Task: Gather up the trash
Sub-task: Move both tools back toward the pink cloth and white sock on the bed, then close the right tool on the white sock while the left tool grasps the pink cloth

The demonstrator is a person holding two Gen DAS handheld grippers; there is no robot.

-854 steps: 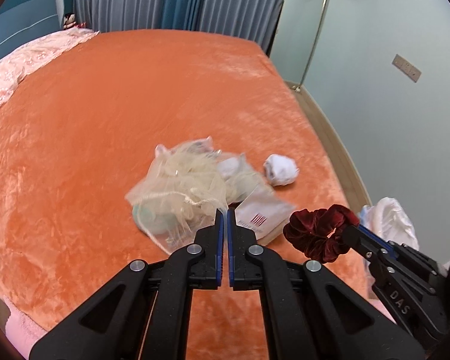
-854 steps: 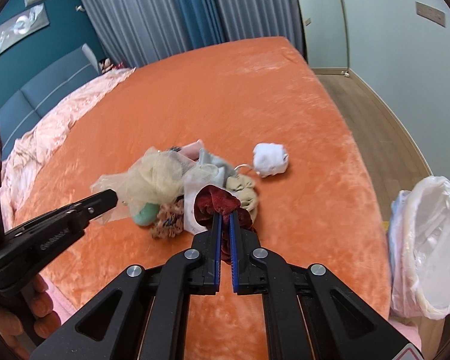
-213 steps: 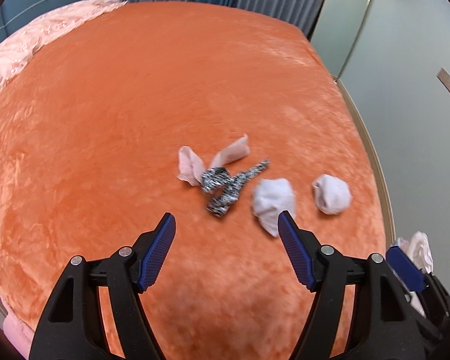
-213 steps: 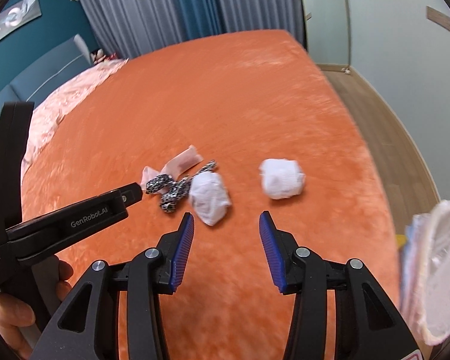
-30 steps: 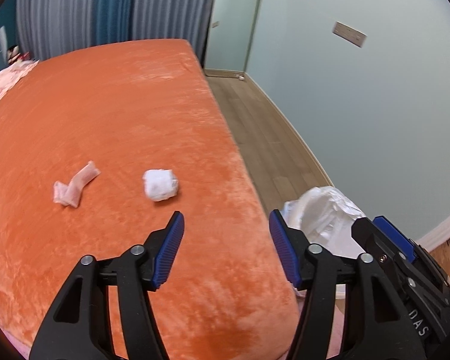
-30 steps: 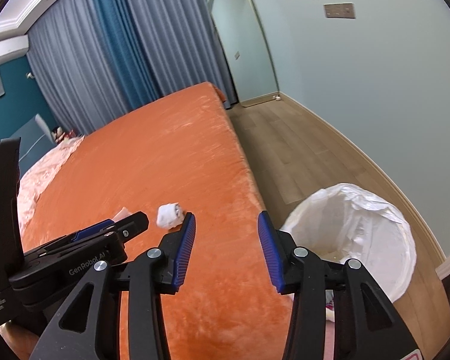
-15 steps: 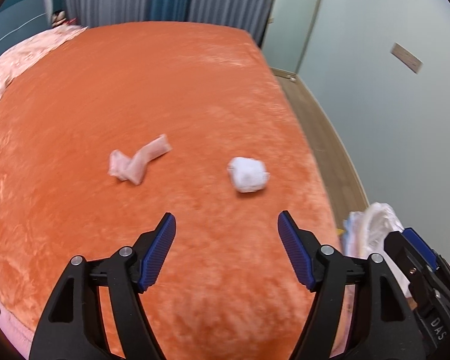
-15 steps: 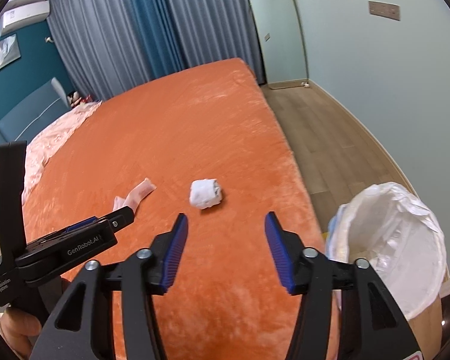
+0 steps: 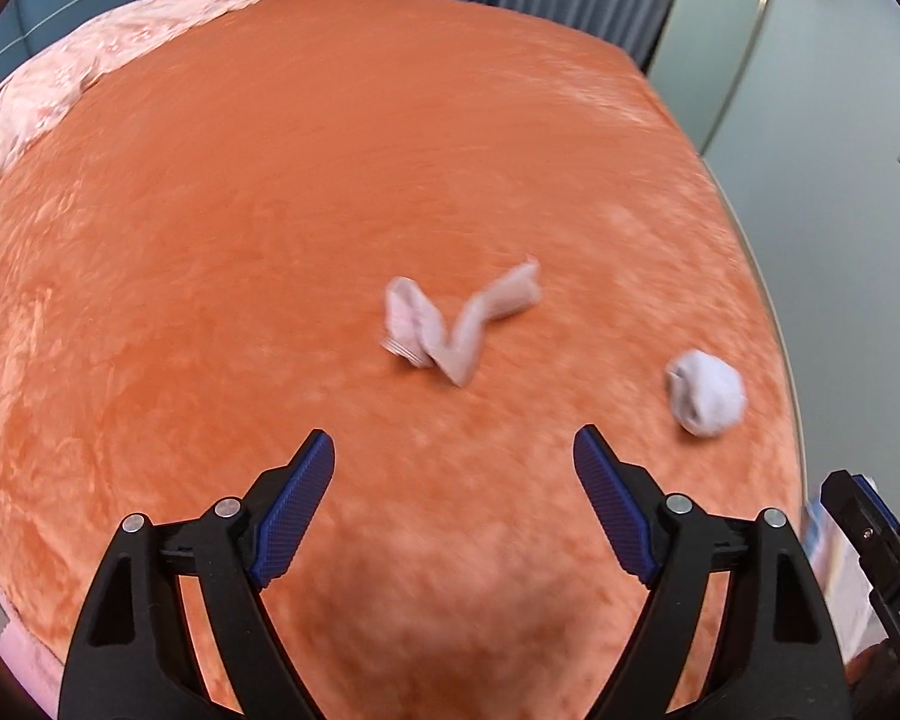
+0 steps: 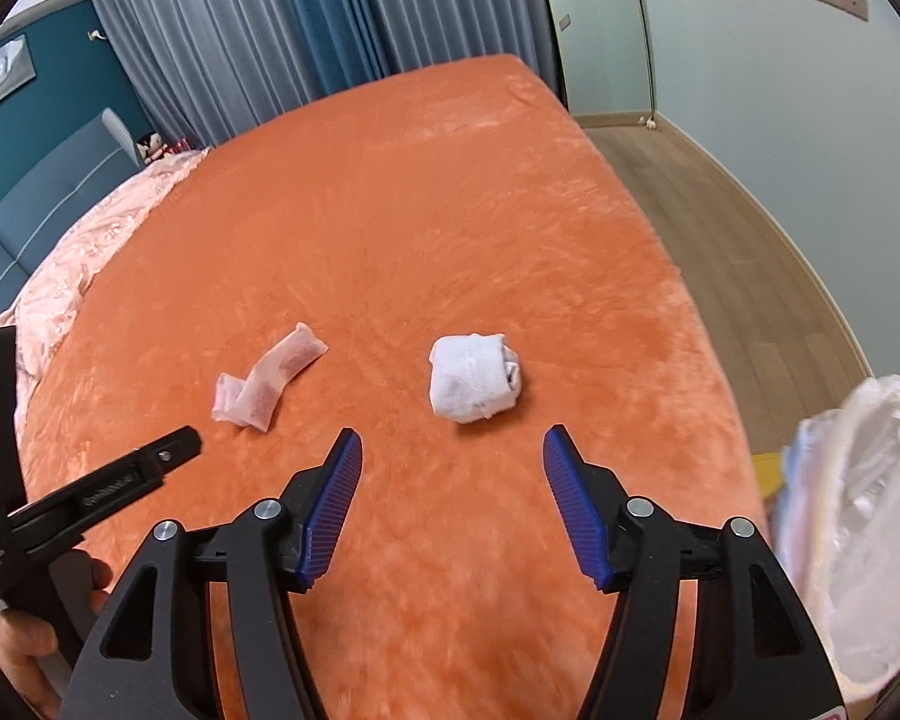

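Note:
A crumpled pink wrapper and a white wad of tissue lie on the orange bed cover. My left gripper is open and empty, just short of the wrapper. In the right wrist view the wrapper lies left and the white wad lies straight ahead of my right gripper, which is open and empty. The left gripper's finger shows at the left. A bin with a white bag stands on the floor at the right.
A pink quilt covers the far left of the bed. Grey and blue curtains hang behind. Wooden floor runs along the bed's right side by a pale wall. The right gripper's body shows at the left view's lower right edge.
Both grippers have swung left from the bin toward the bed. The wrapper and the wad now sit closer and nearer the middle of both views. Both stay open.

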